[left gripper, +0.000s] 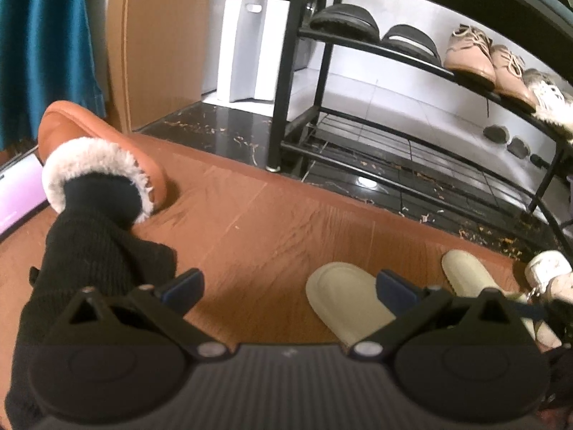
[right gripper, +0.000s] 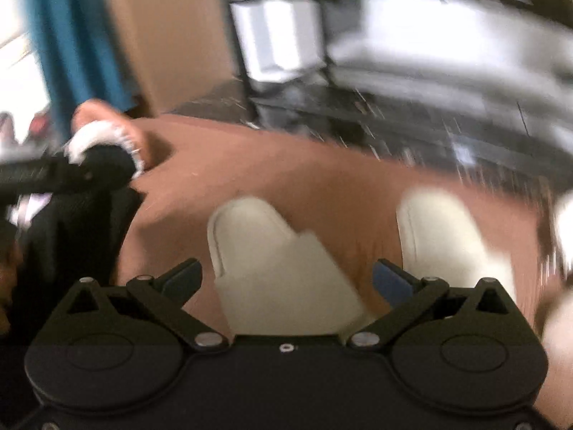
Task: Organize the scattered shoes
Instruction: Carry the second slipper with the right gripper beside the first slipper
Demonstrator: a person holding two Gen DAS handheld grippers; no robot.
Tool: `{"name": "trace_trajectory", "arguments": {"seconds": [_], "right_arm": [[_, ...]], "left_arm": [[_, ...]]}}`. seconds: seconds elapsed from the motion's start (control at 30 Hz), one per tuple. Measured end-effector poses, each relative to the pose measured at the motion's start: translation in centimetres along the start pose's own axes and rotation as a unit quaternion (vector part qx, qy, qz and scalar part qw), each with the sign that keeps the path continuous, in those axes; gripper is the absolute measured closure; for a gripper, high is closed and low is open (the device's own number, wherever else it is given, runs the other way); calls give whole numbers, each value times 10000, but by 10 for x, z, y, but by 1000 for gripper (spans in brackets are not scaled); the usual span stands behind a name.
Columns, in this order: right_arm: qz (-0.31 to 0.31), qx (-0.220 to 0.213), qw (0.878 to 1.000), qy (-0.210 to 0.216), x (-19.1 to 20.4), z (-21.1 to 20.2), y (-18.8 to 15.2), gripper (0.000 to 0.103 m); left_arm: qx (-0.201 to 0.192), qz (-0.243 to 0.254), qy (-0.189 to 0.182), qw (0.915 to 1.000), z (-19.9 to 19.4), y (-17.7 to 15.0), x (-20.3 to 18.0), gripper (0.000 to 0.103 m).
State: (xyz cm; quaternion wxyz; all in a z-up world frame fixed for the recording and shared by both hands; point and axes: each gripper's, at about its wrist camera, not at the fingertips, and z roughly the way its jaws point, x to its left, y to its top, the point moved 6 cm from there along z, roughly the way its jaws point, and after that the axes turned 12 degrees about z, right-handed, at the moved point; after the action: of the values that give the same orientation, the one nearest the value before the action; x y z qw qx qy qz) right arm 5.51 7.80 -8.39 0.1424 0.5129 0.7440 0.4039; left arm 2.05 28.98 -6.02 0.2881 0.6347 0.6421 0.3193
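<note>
curtain (left gripper: 43,46): teal, far left, hanging beside a tan panel
boot (left gripper: 104,165): tan, white fleece cuff, lying on the brown mat (left gripper: 258,222) at left; a black knit sleeve (left gripper: 96,243) reaches into the cuff
left tool (left gripper: 290,285): jaws spread wide, nothing between them, hovering over bare mat
left slipper (left gripper: 340,297): cream, flat on the mat, partly behind the left tool's right finger; in the right wrist view (right gripper: 265,258) it sits between the right tool's fingers, not touched
right tool (right gripper: 288,279): jaws wide, gripping nothing; that view is heavily motion-blurred
right slipper (left gripper: 469,272): cream, just beside its mate, toes toward the rack
white sneaker (left gripper: 548,276): at the mat's right edge, near the right slipper
paper bag (left gripper: 250,50): white, standing on the floor against the wall, left of the rack
shoe rack (left gripper: 286,89): black metal, on the dark floor beyond the mat
upper rack shelf: black slippers (left gripper: 343,21), then beige lace-ups (left gripper: 472,53), then a white fluffy shoe (left gripper: 551,100)
lower rack shelf (left gripper: 394,157): wire grid, bare where visible
</note>
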Motion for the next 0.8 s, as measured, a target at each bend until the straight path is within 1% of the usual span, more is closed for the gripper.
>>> {"name": "trace_trajectory", "arguments": {"seconds": [0.07,0.13,0.23,0.3,0.47,0.57,0.63,0.7,0.73,0.8], "right_arm": [[-693,-5,9975,160,8,9,-3,0],[-1111,155,9932,300,13,19,-8,0],[-1292,344,9904,341,12,36,-7,0],[-1281,435,9902,340,9,43,-6,0],[-1445,895,9846,420,6,57,-18,0],[-1359,979,9852,361,7,64,-20,0],[-1169,902,9889,165,8,64,-20,2],[-825,758,9937,-96,6,61,-20,2],[-522,608,9964,-272,3,57,-19,3],[19,350,9975,-618,-3,52,-17,3]], "left_arm": [[19,36,23,10000,1,0,-1,1],[44,71,39,10000,2,-1,-2,1],[60,91,37,9999,3,-1,-2,1],[67,99,31,9999,4,-1,-2,1],[98,83,9,9999,6,-1,-2,1],[104,85,4,9999,7,-1,-3,1],[99,51,1,9999,7,-1,-2,1],[97,10,-2,10000,7,-1,-1,1],[99,-6,-2,10000,7,-2,0,1],[93,-24,-11,10000,7,-2,0,1]]}}
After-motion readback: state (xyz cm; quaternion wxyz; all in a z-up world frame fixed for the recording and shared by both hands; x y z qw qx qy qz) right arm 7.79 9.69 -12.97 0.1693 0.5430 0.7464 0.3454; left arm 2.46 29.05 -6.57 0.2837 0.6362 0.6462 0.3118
